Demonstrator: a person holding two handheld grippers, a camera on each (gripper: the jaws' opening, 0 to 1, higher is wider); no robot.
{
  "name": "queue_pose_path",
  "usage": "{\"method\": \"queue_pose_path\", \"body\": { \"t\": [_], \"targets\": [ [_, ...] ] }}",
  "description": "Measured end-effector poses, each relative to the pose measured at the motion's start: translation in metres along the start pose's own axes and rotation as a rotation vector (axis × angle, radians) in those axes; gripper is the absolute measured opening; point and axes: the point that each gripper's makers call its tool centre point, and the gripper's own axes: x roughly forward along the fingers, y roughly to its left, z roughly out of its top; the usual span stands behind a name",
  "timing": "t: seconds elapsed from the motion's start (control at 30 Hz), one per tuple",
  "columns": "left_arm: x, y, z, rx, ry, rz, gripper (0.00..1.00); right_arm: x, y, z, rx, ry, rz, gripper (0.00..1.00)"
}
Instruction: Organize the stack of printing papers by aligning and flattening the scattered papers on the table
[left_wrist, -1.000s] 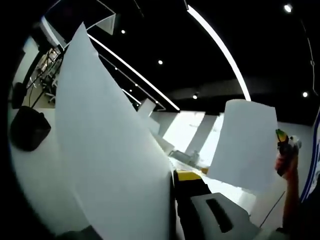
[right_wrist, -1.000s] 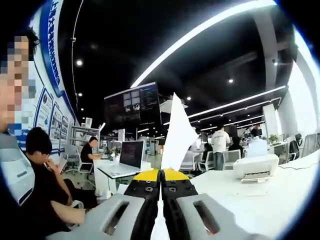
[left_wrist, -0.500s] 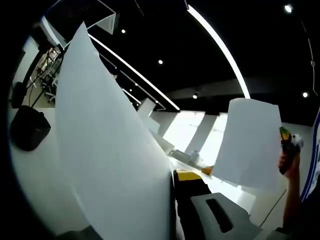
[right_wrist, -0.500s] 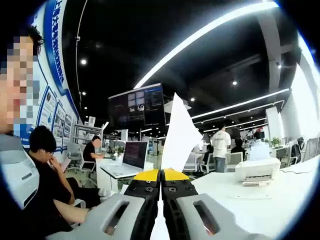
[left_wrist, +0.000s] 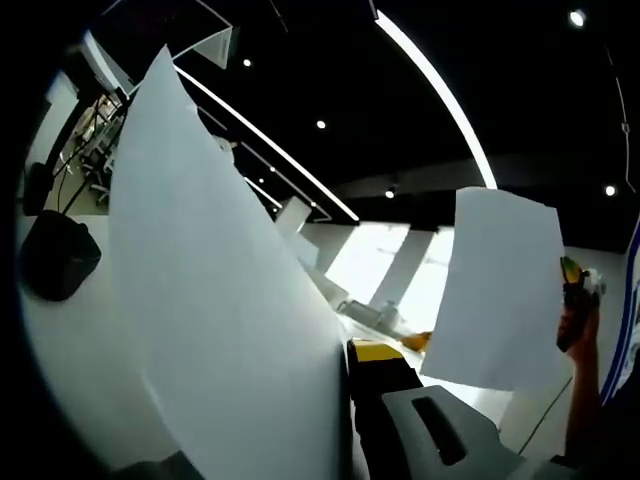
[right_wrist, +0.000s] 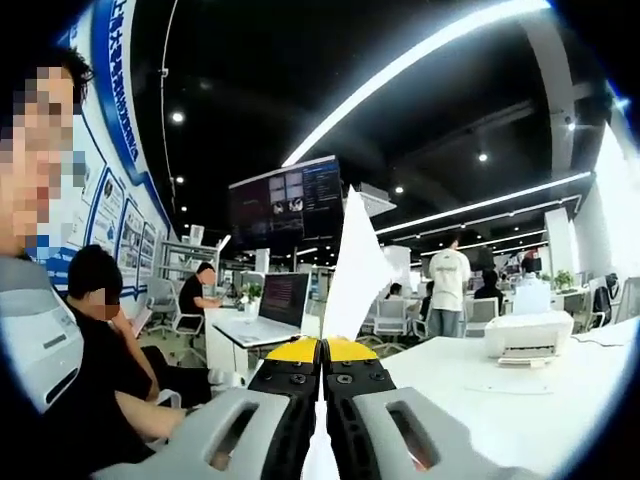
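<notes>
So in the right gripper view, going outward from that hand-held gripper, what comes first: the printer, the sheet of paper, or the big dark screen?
1. Sheet of paper, pinched in the right hand-held gripper, dead centre.
2. Printer, on the white table to the right.
3. Big dark screen, hanging high up, left of centre.

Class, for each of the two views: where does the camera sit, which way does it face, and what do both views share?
Left gripper view: rides the left gripper, facing up past its held sheet; the right gripper shows.
Right gripper view: rides the right gripper, facing across an office; its sheet edge-on.
Shared: the right gripper's sheet.
</notes>
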Motion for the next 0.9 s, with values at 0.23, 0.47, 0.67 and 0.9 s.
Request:
{"method": "queue_pose_path", "body": {
  "t": [0.23,0.47,0.67,0.9],
  "targets": [
    [0.0,0.0,0.0,0.001,0.0,-0.001,0.08,0.001,0.006,-0.005,-0.003,0.021,0.027,0.0],
    [0.0,-0.001,0.0,0.001,0.0,-0.002,0.08,0.0,0.012,-0.003,-0.007,0.021,0.049,0.0],
    [0.0,-0.002,-0.001,0.0,0.001,-0.002,0.08,0.0,0.018,-0.001,-0.015,0.025,0.065,0.0],
    [0.0,-0.002,-0.001,0.0,0.001,-0.002,0.08,0.001,0.018,-0.004,-0.019,0.034,0.075,0.0]
  ]
}}
